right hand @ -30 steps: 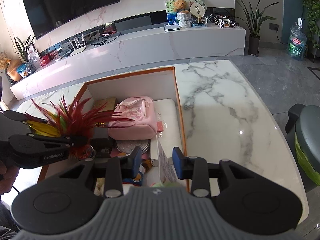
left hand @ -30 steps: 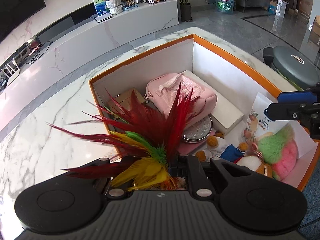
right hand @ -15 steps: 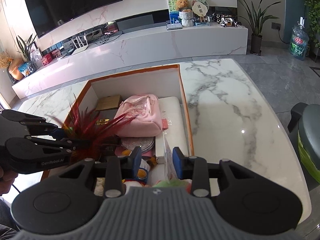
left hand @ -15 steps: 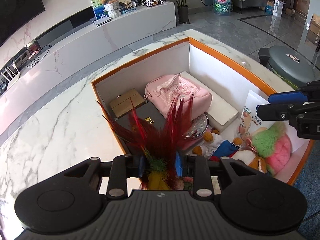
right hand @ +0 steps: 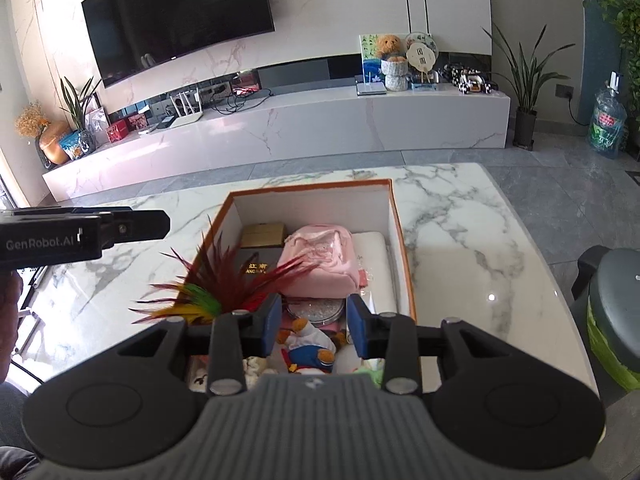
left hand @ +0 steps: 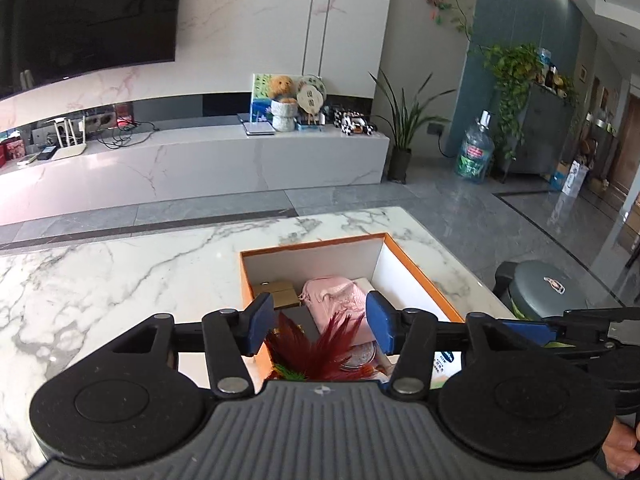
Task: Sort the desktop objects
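We see the feather toy (right hand: pixel 224 284) lying in the orange-rimmed box (right hand: pixel 404 256), against its left wall beside the pink bag (right hand: pixel 320 260) (packed upright to fit, we judge). Our left gripper (left hand: pixel 318 326) and right gripper (right hand: pixel 312 322) both gape wide, holding nothing, above the marble table (right hand: pixel 472 240); a TV (right hand: pixel 180 12) hangs beyond.

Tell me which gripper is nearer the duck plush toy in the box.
Right. The right gripper hangs open directly over the duck plush toy at the near end of the orange box. The left gripper, also open, is farther left, above the feathers.
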A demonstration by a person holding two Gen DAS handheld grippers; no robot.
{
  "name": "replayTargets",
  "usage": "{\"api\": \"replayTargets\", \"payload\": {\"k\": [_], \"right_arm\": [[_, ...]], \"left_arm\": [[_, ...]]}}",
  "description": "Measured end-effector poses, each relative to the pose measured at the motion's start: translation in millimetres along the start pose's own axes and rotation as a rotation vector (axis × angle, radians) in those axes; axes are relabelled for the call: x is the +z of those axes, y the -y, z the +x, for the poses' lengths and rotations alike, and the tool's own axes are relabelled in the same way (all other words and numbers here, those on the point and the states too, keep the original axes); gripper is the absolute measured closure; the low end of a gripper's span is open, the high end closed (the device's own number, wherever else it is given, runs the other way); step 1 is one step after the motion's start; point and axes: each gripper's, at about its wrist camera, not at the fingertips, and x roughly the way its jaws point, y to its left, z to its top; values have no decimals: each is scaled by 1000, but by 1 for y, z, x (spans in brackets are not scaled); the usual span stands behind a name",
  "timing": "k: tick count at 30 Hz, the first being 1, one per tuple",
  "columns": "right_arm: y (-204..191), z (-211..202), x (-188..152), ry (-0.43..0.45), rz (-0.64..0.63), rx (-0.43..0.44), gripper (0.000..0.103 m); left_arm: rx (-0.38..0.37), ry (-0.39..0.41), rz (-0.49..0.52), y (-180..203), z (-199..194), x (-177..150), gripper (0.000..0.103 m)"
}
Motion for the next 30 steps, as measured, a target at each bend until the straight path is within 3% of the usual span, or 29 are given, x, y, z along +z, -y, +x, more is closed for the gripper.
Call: {"api": "replayTargets", "payload": {"k": [5,7,15,25,30], "right_arm": [[-13,-24,-2,42,12,-8,60],[-15,-30,-6,60,42,1,58],[-30,-29,-38,49,-30,-80,56],[-25,-16,-69,-48,-27,-112,55],[-27,-16,-79,-81,-37,-104,45]], "left_arm": [[61,67,-90,0,-19,-12,20],[73,55,-88,2,-19,-18,15],[54,-139,-91,8,-9,-55,15],[75,-209,-110,21,-11,-85,15],[92,-242,-124,22,-11,-90,15]]}}
